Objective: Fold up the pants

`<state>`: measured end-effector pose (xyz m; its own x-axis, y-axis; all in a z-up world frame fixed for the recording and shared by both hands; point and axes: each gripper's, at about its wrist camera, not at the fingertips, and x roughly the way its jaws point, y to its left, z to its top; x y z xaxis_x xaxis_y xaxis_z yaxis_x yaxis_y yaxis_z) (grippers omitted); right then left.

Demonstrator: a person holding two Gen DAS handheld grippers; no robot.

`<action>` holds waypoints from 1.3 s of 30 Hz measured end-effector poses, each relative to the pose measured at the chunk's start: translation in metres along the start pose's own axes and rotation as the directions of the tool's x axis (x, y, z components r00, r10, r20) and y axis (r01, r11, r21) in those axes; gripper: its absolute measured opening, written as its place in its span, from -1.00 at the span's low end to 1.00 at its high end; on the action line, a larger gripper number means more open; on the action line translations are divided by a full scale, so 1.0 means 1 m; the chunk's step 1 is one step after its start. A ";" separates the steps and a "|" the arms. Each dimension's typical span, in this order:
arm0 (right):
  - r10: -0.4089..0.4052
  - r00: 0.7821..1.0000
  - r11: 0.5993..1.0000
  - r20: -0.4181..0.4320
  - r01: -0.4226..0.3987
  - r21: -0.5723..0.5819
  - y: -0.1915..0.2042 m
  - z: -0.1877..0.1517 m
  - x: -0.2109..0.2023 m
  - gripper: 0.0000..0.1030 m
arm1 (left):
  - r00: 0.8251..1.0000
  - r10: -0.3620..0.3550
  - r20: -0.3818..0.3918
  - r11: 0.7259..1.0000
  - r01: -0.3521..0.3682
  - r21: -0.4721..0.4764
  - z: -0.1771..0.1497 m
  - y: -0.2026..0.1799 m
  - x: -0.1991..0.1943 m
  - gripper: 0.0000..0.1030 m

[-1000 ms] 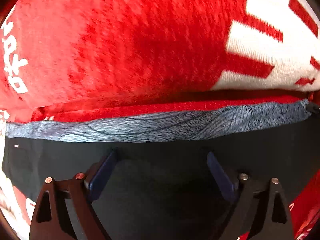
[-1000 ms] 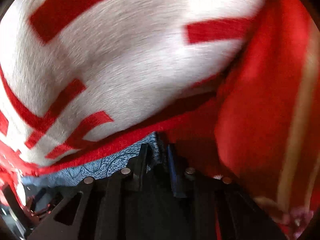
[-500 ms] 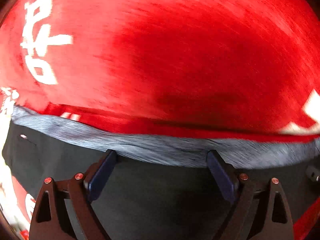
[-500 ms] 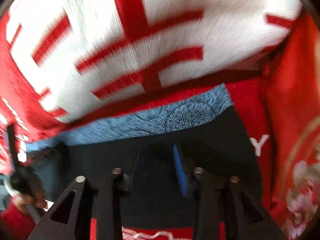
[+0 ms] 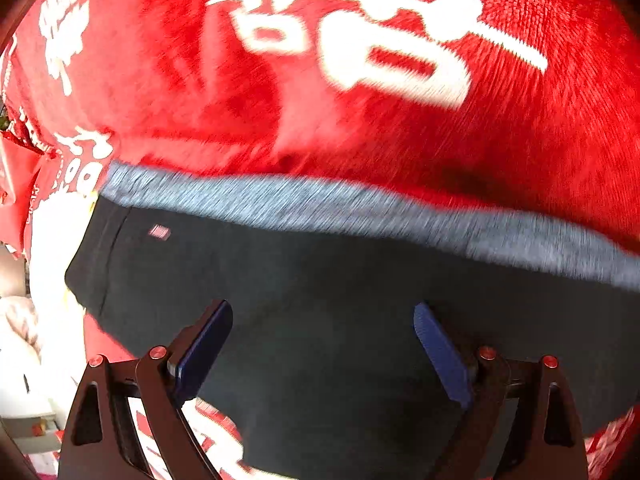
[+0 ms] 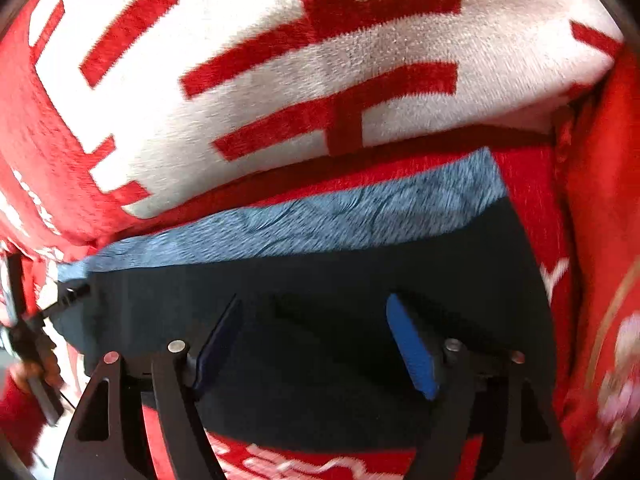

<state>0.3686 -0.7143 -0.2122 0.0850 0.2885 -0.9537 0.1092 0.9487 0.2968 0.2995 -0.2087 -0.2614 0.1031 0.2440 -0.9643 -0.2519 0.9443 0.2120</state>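
Note:
The pants [image 5: 320, 280] are black with a blue-grey patterned waistband [image 5: 312, 208] and lie flat on a red and white blanket [image 5: 280, 80]. My left gripper [image 5: 322, 340] is open and empty, its blue pads apart just above the black cloth. In the right wrist view the same pants [image 6: 320, 280] show with the waistband [image 6: 320, 220] along the far edge. My right gripper [image 6: 316, 340] is open and empty over the black cloth. The other gripper [image 6: 28, 340] shows at the far left of the right wrist view.
The red blanket with white lettering [image 6: 280, 60] covers the whole surface under and beyond the pants. A red fold with a gold stripe and floral print [image 6: 600, 280] rises on the right. Pale objects [image 5: 24, 340] lie off the blanket's left edge.
My right gripper has let go of the waistband and opened wide, backing away over the pants. My left gripper stayed open and shifted left; more of the pants' left edge shows.

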 end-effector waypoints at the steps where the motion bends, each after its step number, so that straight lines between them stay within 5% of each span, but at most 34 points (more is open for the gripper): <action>1: 0.014 1.000 1.000 -0.002 -0.014 0.004 0.006 -0.008 -0.004 0.51 | 1.000 -0.002 -0.007 1.000 0.002 -0.003 -0.015 0.001 0.006 0.81; 10: 0.153 0.983 0.988 -0.098 -0.152 0.015 0.095 -0.103 0.003 0.51 | 0.999 -0.023 -0.031 0.999 0.022 -0.040 -0.049 0.071 0.013 0.81; 18: 0.419 0.898 0.908 -0.135 -0.410 0.092 0.225 -0.155 0.059 0.51 | 0.999 0.008 0.032 1.000 -0.008 0.015 -0.027 0.148 0.035 0.81; 21: 0.458 0.878 0.889 -0.141 -0.449 0.092 0.267 -0.169 0.088 0.49 | 1.000 0.019 0.013 1.000 -0.019 0.019 -0.020 0.177 0.063 0.81; 28: 0.430 0.890 0.903 -0.150 -0.421 0.090 0.311 -0.176 0.129 0.36 | 0.998 -0.034 0.057 0.995 0.029 0.098 -0.022 0.189 0.080 0.81; 37: 0.461 0.884 0.874 -0.082 -0.436 0.214 0.303 -0.166 0.136 0.35 | 0.994 -0.091 0.067 0.990 0.083 0.115 -0.019 0.194 0.083 0.85; 38: 0.459 0.885 0.871 -0.082 -0.429 0.241 0.304 -0.162 0.141 0.06 | 0.993 -0.096 0.065 0.989 0.088 0.118 -0.019 0.194 0.082 0.85; 39: 0.437 0.894 0.879 -0.093 -0.404 0.254 0.303 -0.159 0.144 -0.66 | 0.993 -0.099 0.062 0.989 0.091 0.121 -0.020 0.193 0.080 0.85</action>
<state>0.2569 -0.3644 -0.2674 0.0319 0.6851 -0.7278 0.3128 0.6847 0.6583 0.2397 -0.0110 -0.3008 0.1874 0.1629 -0.9687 -0.1233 0.9823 0.1413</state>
